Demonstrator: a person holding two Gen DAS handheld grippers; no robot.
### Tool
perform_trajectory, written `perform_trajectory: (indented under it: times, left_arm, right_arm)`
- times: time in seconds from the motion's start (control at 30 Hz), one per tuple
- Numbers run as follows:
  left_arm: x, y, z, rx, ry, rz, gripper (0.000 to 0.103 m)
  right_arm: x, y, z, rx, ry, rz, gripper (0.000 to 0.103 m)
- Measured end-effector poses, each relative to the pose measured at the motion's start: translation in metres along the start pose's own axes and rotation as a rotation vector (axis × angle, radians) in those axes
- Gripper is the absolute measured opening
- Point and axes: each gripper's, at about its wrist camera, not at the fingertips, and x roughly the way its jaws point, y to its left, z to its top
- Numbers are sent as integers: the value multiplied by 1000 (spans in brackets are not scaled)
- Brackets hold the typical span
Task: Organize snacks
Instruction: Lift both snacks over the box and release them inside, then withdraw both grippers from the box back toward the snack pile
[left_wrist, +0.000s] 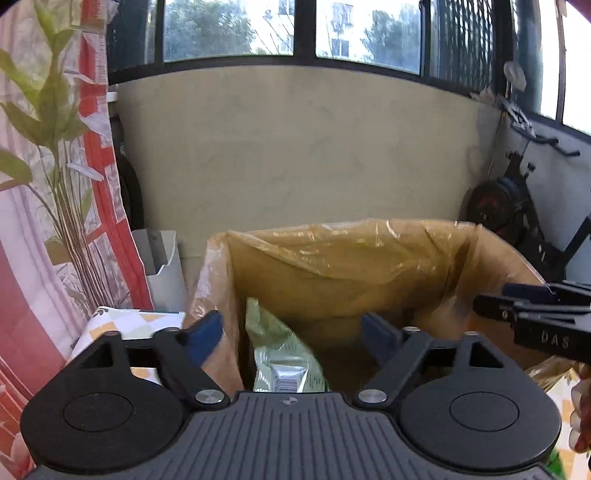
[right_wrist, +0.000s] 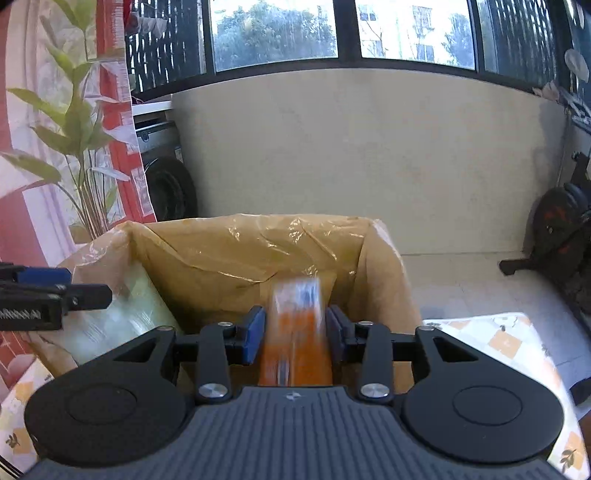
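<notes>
A cardboard box (left_wrist: 332, 236) lined with clear plastic stands open in front of both grippers. My left gripper (left_wrist: 290, 328) is open wide over the box's left side. A pale green snack packet (left_wrist: 280, 354) lies loose between and below its fingers, touching neither pad. In the right wrist view my right gripper (right_wrist: 295, 328) hangs over the box (right_wrist: 258, 225) with an orange snack packet (right_wrist: 295, 332) between its blue pads. The packet is blurred and the pads stand just off its sides. The left gripper (right_wrist: 88, 295) shows at the left edge, above a blurred pale green packet (right_wrist: 122, 310).
The box rests on a table with a patterned cloth (right_wrist: 509, 343). A curtain and a leafy plant (left_wrist: 55, 110) stand on the left, with a white bin (left_wrist: 162, 266) behind the table. An exercise bike (left_wrist: 517, 206) is at the right and a plain wall behind. The right gripper (left_wrist: 491, 302) reaches in from the right.
</notes>
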Motion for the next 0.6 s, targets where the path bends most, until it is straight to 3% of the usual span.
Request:
perform_trajectory:
  times: [0.23,0.6]
  left_arm:
    - [-18,-7,0,0,-40,-7,86]
    - [-63,1,-10,10,-100,63,88]
  right_arm:
    - [-23,2,3,-30,-48,11,77]
    - [-54,1,-5,-28,-44,38,90]
